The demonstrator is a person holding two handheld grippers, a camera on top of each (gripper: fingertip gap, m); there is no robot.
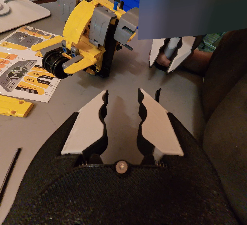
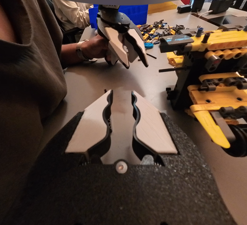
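The left gripper (image 1: pixel 122 91) is held low over the grey desk (image 1: pixel 120 74), its fingers spread apart with nothing between them. The right gripper (image 2: pixel 121 91) is held the same way, open and empty. A yellow toy model (image 1: pixel 85 36) is seen at the upper middle, beside a sticker sheet (image 1: pixel 24 63).

— What sort of room is this?
— A workroom or lab, set up for hobby building. A grey table (image 1: pixel 127 79) carries a half-built yellow brick model (image 1: pixel 85 36), a sticker sheet (image 1: pixel 22 63) and a loose pile of parts (image 2: pixel 160 30).
— Anything else?
— Blue bins (image 2: pixel 133 14) at the back, black electronics with a cable (image 2: pixel 197 6), and another person's sleeve (image 2: pixel 69 14) at the table.
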